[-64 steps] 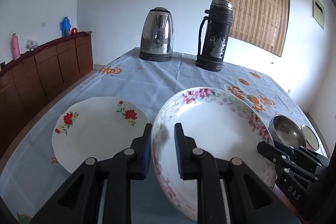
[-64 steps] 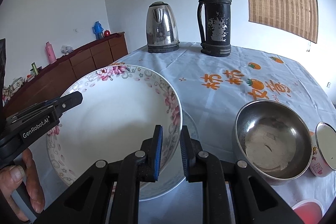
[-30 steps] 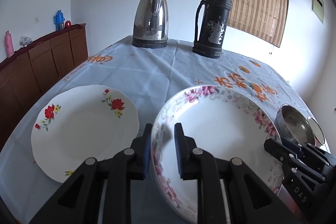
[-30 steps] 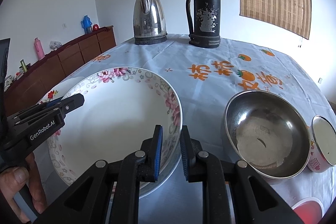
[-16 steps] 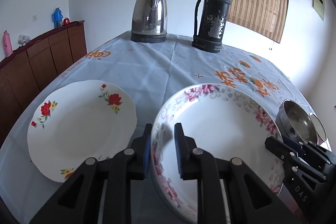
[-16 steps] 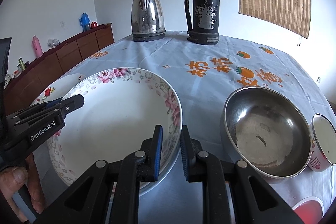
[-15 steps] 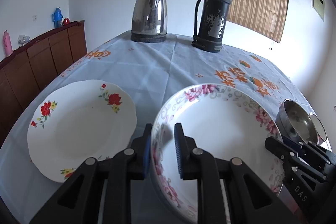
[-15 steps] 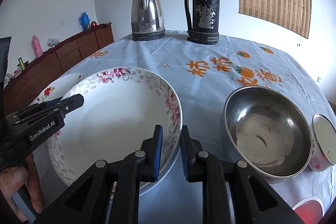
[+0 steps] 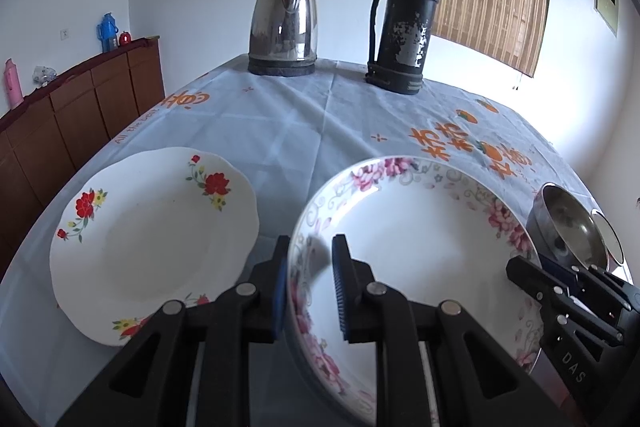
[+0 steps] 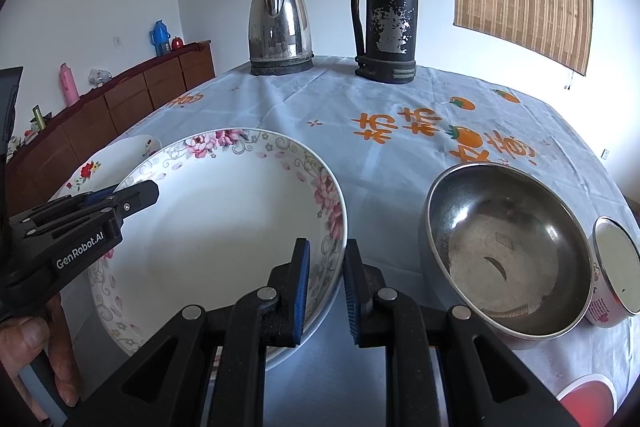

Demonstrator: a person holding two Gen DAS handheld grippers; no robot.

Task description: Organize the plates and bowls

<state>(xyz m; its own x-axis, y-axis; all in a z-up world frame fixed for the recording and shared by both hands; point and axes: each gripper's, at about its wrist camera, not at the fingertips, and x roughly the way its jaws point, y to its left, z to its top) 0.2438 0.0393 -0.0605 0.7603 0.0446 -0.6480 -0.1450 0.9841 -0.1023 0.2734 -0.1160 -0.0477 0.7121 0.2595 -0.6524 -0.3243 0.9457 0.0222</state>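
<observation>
Left wrist view: I am clamping my left hand-held gripper (image 9: 308,279) on the near-left rim of the large white plate with pink flowers round its border (image 9: 420,239), one pad outside the rim and one inside. My right hand-held gripper (image 10: 326,281) is gripping the same plate's rim on its right side, pads pressing either face. The plate is sitting between my two hand-held grippers, slightly tilted, above the pale blue cloth with orange print covering the surface (image 9: 280,123). Just left of my left hand-held gripper a white scalloped plate with red flowers (image 9: 152,231) is lying flat on the surface. Right of my right hand-held gripper a round steel bowl (image 10: 508,251) is standing, a small floral enamel cup (image 10: 614,277) touching it. Far ahead a steel kettle (image 9: 285,23) and a worn black flask (image 9: 402,23) are standing upright.
</observation>
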